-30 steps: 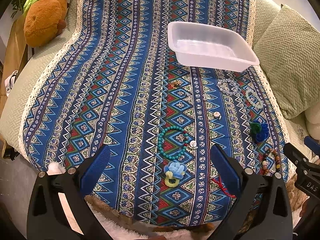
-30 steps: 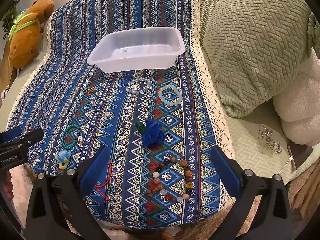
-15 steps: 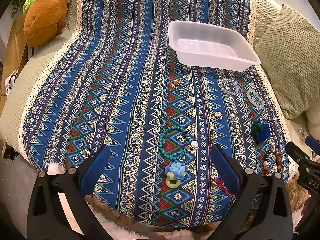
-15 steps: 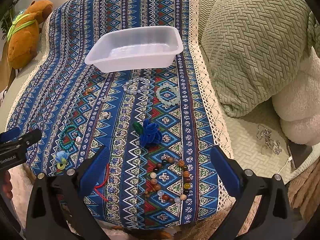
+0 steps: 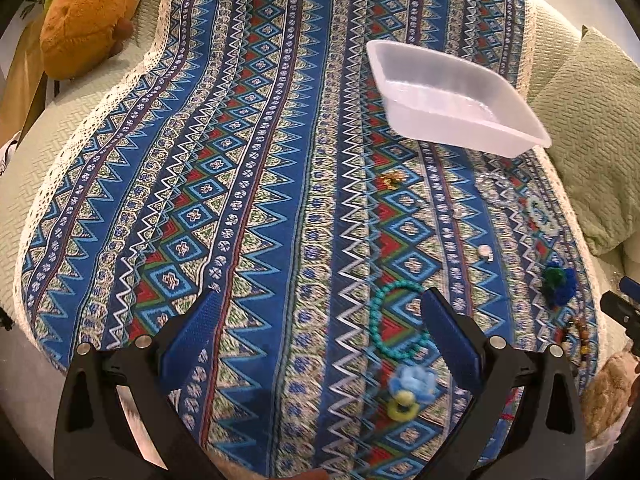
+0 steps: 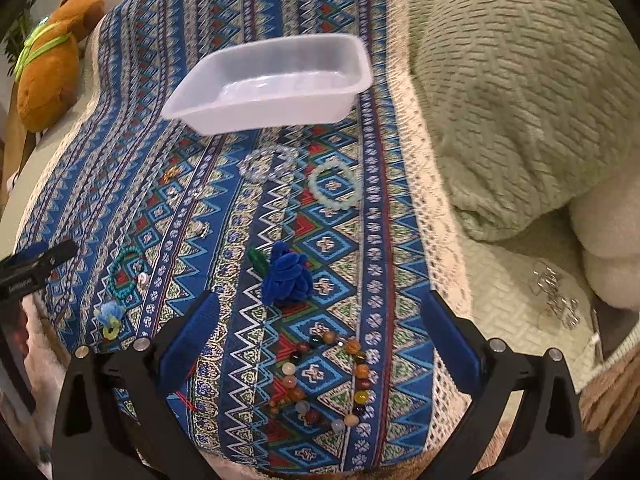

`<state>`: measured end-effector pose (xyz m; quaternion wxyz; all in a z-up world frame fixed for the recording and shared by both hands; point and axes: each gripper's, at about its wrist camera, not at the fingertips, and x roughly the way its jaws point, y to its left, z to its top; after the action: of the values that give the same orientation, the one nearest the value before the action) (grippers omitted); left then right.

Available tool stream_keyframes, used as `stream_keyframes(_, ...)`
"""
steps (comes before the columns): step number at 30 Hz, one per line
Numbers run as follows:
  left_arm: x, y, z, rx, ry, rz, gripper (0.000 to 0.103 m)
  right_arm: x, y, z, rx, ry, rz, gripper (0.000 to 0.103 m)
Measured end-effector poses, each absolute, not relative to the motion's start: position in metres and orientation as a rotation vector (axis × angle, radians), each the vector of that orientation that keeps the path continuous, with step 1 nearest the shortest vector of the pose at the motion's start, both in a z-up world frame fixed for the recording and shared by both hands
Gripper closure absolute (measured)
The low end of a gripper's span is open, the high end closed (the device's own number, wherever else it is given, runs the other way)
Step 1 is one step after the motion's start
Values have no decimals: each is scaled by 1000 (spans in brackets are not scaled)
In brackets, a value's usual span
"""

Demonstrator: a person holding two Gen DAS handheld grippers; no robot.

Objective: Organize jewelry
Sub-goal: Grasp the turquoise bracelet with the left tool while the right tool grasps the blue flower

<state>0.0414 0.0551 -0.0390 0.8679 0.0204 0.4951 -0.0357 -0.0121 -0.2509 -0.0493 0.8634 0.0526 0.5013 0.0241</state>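
Note:
An empty clear plastic tray (image 5: 456, 100) (image 6: 272, 80) stands on the blue patterned cloth (image 5: 240, 200). Jewelry lies loose in front of it: a teal bead bracelet (image 5: 394, 322) (image 6: 124, 272), a light-blue flower ring (image 5: 412, 388) (image 6: 109, 318), a blue fabric flower (image 6: 288, 274) (image 5: 560, 282), a multicolour bead bracelet (image 6: 324, 380), a pale green bracelet (image 6: 335, 184), a clear bracelet (image 6: 268, 162). My left gripper (image 5: 318, 320) is open and empty, its right finger over the teal bracelet. My right gripper (image 6: 320, 322) is open and empty above the multicolour bracelet.
A brown plush toy (image 5: 88, 12) lies at the far left. A green cushion (image 6: 520, 92) and a white pillow (image 6: 608, 240) lie on the right, with a silver chain (image 6: 554, 296) on the bedding. A small gold piece (image 5: 391, 178) and a small silver piece (image 5: 485, 252) lie mid-cloth.
Both grippers have moved forward and lower over the cloth. The left one has shifted left, so the teal bracelet now sits by its right finger. Jaws unchanged.

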Motion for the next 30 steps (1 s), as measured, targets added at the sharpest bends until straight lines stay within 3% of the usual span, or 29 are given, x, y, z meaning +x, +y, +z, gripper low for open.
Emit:
stream_keyframes(18,61,15,-96,172,1084,-181,5,20,-236,-83,29,1133,98,12)
stream_keyframes(24,70,27,-109,129,1108,-172,11,29,-237,-94,9,1158,87,21)
stream_keyframes(30,69,23,-111,151,1086,-176,13,36,-235,-109,2,1182,84,41)
